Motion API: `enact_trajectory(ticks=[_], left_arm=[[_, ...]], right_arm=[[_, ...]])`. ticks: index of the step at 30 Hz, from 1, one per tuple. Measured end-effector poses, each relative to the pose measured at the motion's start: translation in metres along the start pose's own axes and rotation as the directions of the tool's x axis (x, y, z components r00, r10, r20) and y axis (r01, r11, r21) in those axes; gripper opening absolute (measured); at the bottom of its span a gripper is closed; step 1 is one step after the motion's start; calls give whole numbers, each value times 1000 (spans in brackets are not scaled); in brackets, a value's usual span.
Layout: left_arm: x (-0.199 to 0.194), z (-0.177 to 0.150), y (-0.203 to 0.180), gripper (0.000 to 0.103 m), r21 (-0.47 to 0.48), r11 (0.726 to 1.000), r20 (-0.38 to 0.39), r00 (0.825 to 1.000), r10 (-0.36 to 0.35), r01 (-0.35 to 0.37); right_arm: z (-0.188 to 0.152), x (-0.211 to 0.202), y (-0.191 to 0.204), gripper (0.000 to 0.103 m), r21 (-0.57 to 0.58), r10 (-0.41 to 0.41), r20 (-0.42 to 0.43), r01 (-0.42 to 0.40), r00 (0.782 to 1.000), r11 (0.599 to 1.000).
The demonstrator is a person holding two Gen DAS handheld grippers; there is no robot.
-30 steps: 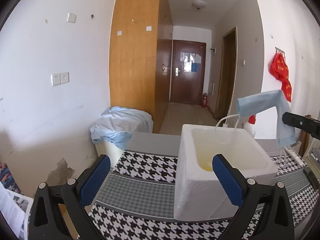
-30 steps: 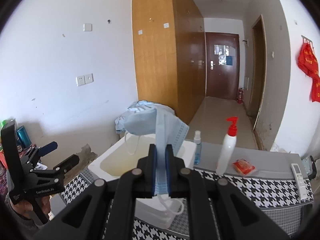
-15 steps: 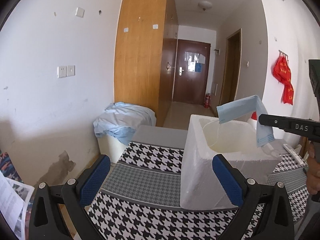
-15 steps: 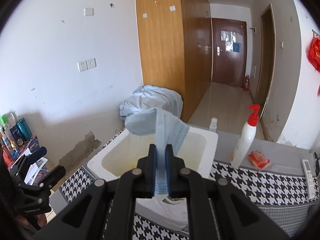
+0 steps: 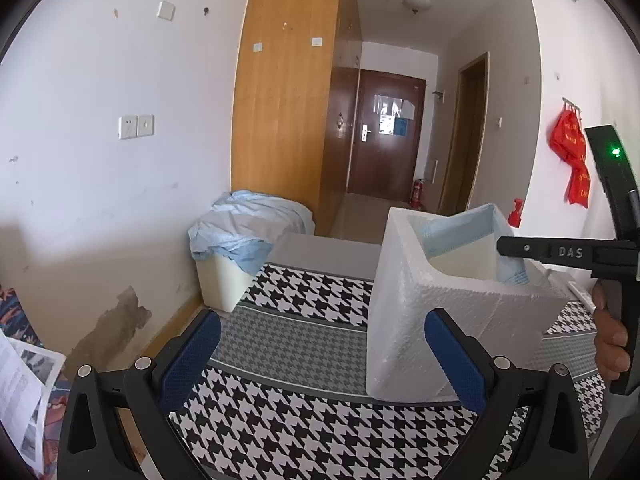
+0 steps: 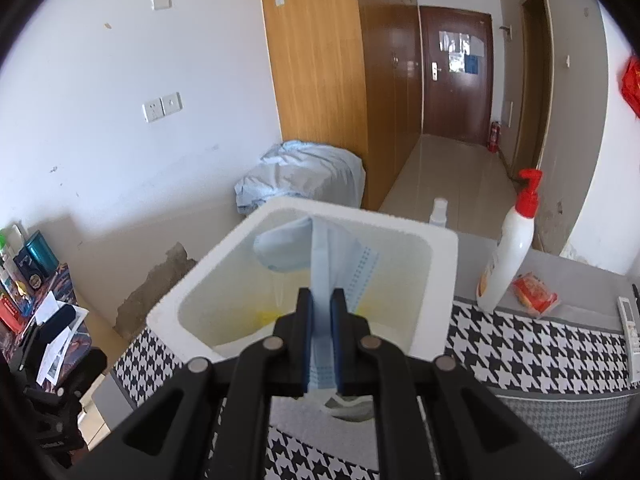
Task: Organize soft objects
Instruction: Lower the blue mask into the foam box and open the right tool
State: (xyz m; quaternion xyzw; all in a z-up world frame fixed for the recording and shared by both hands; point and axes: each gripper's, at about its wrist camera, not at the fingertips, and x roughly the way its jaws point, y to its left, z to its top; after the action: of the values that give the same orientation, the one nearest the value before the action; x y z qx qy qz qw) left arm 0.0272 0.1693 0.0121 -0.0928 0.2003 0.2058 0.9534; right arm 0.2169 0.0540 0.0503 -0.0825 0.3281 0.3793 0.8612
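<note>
Spread under everything, one counter [image 5: 304, 340] in black-and-white houndstooth cloth with a grey band, its far strip bare grey and its left edge dropping to the floor. Standing on it, one white foam box [image 6: 436, 280], open-topped, thick-rimmed, yellow-stained inside, just ahead of both tools. Beyond the counter's far left corner, one white bin [image 5: 224, 280] draped in pale blue cloth. Only from the right wrist view: right of the right hand-held gripper [image 6: 320, 332], one white pump bottle [image 6: 508, 256] with a red head, one small clear spray bottle [image 6: 438, 210] behind the box, one red packet [image 6: 536, 298] beside the pump bottle, one white remote [image 6: 630, 332] at the counter's right edge; to the left and lower, a cluttered heap of papers and tins. Only from the left wrist view: the box's outer front wall, a hand [image 5: 610, 336] on the right tool's grip, and the left hand-held gripper [image 5: 320, 356], its blue pads spread wide with nothing between them, the right pad near the box's near corner, open patterned cloth ahead on the left. Pinched narrow in the right hand-held gripper, one pale blue face mask [image 6: 320, 256], hanging over the box's open mouth, its upper fold inside the rim line, touching of the floor not discernible. Free room inside the box all around the mask.
</note>
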Motion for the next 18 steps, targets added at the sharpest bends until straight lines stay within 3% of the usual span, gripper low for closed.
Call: enact_trajectory(ticks=[3,5,7,8,18], left_arm=[[1,-1,0,102,5,1000,-5,1000,3,-3],[2,-1,-1,102,4,1000,-7,1000,2,-2],[2,-1,-1,102,5,1000,-8,1000,2,-2],[2,-1,-2,102,7,1000,-9,1000,0,0],[-1,0,-12,102,29,1000,-2,1000,-10,10]], right_arm=[[-2,6,-2,13,-1,-13,-19,13,1000,1000],[-5,7,-2,28,-4,-17,-22,16,1000,1000],[-7,6,-1,65,-2,-10,-15,10,1000,1000],[-7,4,-1,70,-3,-11,-3,11,1000,1000],[-6,-18,-4,73,-5,-1,58,1,998,1000]])
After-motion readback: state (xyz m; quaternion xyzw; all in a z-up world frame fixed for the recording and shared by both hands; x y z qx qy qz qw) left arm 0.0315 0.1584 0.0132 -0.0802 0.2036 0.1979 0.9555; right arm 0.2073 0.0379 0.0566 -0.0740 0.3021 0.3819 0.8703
